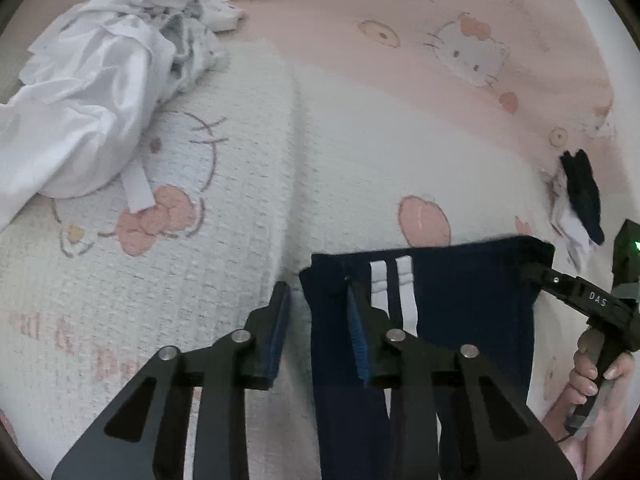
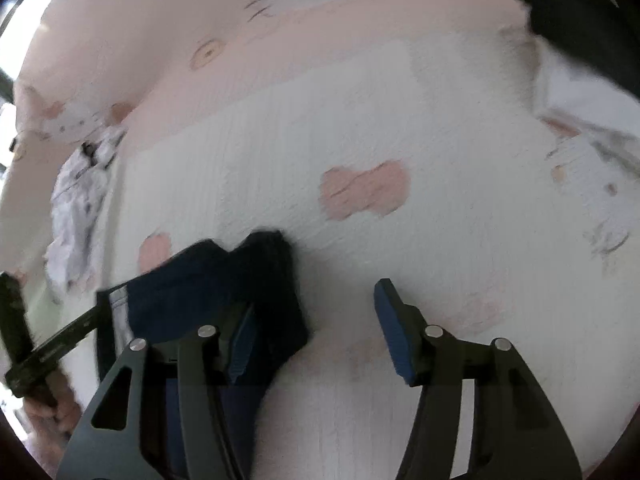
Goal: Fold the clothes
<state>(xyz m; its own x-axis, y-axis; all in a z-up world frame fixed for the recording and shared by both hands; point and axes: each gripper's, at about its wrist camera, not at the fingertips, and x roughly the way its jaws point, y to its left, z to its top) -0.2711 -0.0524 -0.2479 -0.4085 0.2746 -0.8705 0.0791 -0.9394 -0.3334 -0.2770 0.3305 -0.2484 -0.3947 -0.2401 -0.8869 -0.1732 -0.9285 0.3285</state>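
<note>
While hovering over the patterned bed (image 1: 240, 260), straddling the left edge of the navy striped garment (image 1: 472, 300) with the left gripper (image 1: 320, 300), jaws spread, pinching nothing. Spreading the right gripper (image 2: 316, 300) jaws wider, one finger against the garment's opposite corner. Spanning the bed between both grippers, well apart from the white clothes pile (image 1: 80, 92).

A navy garment (image 1: 460, 300) with two white stripes is lying flat on the bed's white and pink cartoon-print cover, its top edge folded straight. A crumpled white garment pile (image 1: 88, 92) is sitting well apart, and a small dark-and-white bundle (image 1: 576, 204) is lying nearby.
</note>
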